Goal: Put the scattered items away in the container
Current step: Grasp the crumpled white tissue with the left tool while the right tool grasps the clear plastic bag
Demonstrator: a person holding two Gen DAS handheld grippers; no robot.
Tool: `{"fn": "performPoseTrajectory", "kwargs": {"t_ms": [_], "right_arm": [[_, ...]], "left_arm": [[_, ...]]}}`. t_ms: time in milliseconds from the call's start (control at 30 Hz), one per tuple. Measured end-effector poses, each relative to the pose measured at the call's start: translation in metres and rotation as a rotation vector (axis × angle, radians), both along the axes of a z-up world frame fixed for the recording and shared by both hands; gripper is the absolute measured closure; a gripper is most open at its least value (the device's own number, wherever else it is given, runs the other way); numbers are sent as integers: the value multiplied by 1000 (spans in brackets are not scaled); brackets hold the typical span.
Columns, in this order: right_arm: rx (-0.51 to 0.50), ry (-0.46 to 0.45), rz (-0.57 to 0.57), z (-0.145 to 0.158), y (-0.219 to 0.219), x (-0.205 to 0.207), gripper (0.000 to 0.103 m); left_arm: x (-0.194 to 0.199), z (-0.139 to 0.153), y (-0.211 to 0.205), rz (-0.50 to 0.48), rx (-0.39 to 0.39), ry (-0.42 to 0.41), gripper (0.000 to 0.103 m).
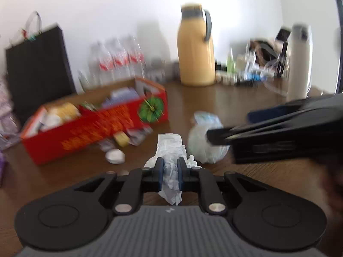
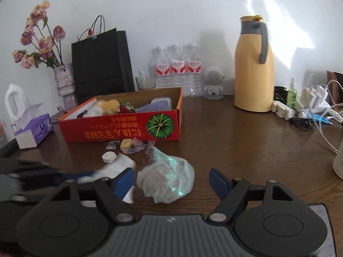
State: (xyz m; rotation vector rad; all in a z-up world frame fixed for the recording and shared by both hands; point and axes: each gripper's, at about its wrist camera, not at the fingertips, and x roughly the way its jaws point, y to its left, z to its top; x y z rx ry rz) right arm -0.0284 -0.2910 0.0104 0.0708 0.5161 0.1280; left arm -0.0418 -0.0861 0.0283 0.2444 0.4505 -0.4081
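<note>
My left gripper is shut on a crumpled white tissue, held just above the wooden table. The red cardboard box with a green pumpkin picture stands to the left and beyond, with several items inside. My right gripper is open, its fingers on either side of a crumpled clear plastic bag on the table; it also shows in the left wrist view against that bag. A small white cap, a yellow block and clear wrappers lie in front of the box.
A yellow thermos jug stands at the back right, water bottles, a black paper bag and a flower vase along the wall. A tissue box is at left, cables and chargers at right.
</note>
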Motion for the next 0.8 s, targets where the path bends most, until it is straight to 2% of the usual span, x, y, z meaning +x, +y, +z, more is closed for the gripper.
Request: {"fn": "performPoseTrajectory", "kwargs": {"t_ms": [100,133,200,300,367,400,433,467,500,533,567,600,667,700,800], "right_arm": [[-19,29,26,-5,10,19,30],[-28,43,31,-8,13,25,37],[-64,75,33,-15,20,38,59],[-101,74,46,-18,29,40,66],[-86,74,105,-14,35,29,70],[-64,84,141,-12,39,23,70],[-46,92,175,-11,42,15,67],[-31,91,205,-10,46,6,59],[-15,80,221,-7,47,-4,54],[-2,61,232,-3,47,-13,40],[6,35,238,1,46,-22,30],[11,11,234,5,44,-28,28],[24,-7,226,10,41,-32,28],[36,4,219,10,39,-29,28],[13,67,196,1,44,-17,33]], "left_arm": [[-21,4,27,35,19,-9,88],[-25,1,35,62,41,-6,87],[-30,-7,46,132,83,14,87],[-28,-16,63,197,57,94,84],[-27,-18,68,223,31,112,64],[-27,-17,68,235,25,109,40],[-26,-16,68,239,28,100,29],[-26,-16,67,235,35,91,28],[-25,-16,65,231,40,86,28],[-22,-16,64,227,41,89,27],[-17,-17,63,228,38,98,27],[-12,-19,63,232,33,113,28],[-5,-22,64,239,24,149,37],[-2,-24,64,244,22,164,51],[-3,-26,67,246,20,158,69]]}}
